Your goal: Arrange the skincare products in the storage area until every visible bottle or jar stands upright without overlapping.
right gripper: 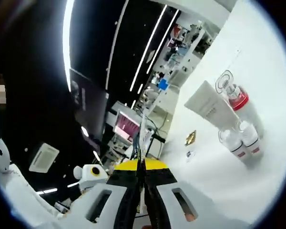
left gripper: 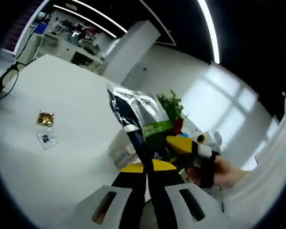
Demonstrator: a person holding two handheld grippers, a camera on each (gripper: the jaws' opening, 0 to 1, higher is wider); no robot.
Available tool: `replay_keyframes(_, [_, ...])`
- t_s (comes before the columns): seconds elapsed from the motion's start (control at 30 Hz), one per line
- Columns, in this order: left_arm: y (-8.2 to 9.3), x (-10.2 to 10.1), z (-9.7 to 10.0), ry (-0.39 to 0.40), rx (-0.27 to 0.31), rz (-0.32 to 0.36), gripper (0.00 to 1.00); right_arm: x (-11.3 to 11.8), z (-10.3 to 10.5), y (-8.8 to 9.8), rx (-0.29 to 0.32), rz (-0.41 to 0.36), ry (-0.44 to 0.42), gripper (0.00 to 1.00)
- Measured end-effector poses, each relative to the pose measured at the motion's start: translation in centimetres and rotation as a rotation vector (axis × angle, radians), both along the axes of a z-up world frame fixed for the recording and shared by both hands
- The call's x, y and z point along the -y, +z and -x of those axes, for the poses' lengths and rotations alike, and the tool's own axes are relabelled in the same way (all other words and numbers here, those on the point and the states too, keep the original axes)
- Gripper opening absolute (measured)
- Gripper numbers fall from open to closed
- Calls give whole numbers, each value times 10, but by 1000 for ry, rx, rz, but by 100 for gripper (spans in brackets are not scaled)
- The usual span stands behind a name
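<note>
Your left gripper (left gripper: 145, 168) has its jaws closed on a flat foil pouch (left gripper: 136, 119), dark blue and silver with a green band near its lower part. The print on it is too blurred to read. The pouch rises straight ahead of the jaws and hides much of what lies past them.

Just right of those jaws, your other gripper (left gripper: 183, 143) comes in with yellow tips against the pouch's lower edge, a hand (left gripper: 224, 172) behind it. Beyond the pouch stands a green plant (left gripper: 171, 105). To the left, well apart on the white table (left gripper: 62, 95), lie a small gold sachet (left gripper: 45, 118) and, just beside it, a small clear sachet (left gripper: 46, 139).

In the right gripper view, your right gripper (right gripper: 143, 174) has its jaws together on a thin edge-on sheet (right gripper: 142, 138), which seems to be the same pouch.

Ahead and to the right of these jaws, the skincare products stand together: a white tube (right gripper: 210, 107) with grey lettering too small to read, a red-collared bottle (right gripper: 238, 100) with a clear cap, and two small clear-capped bottles (right gripper: 240, 138) with red label bands, touching each other. The gold sachet (right gripper: 190, 138) lies between the jaws and the tube.
</note>
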State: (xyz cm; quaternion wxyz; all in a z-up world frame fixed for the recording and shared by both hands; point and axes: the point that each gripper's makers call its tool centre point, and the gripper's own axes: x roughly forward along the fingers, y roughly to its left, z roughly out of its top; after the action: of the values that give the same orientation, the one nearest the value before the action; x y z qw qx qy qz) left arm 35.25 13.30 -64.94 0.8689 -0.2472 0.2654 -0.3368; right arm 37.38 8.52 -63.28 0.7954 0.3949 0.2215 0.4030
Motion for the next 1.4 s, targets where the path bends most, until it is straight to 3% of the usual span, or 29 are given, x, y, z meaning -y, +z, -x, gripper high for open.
replay_keyframes(0.07, [-5, -3, -2, -1, 1, -20, 1, 0, 0, -7, 40, 75, 12, 3])
replay_keyframes(0.17, [-11, -7, -5, 0, -22, 3, 1, 1, 1, -13, 103, 153, 25, 7])
replay_keyframes(0.47, [-22, -12, -11, 9, -55, 17, 1, 5, 0, -19, 145, 186, 63, 31])
replay_keyframes(0.93, [-43, -16, -22, 14, -107, 32, 0, -5, 10, -36, 208, 309, 199, 70])
replay_keyframes(1.17, [-59, -16, -22, 20, -138, 29, 0, -3, 15, -47, 222, 390, 234, 81])
replay_keyframes(1.4, [-74, -12, -22, 10, -172, 22, 0, 4, 15, -53, 211, 415, 226, 86])
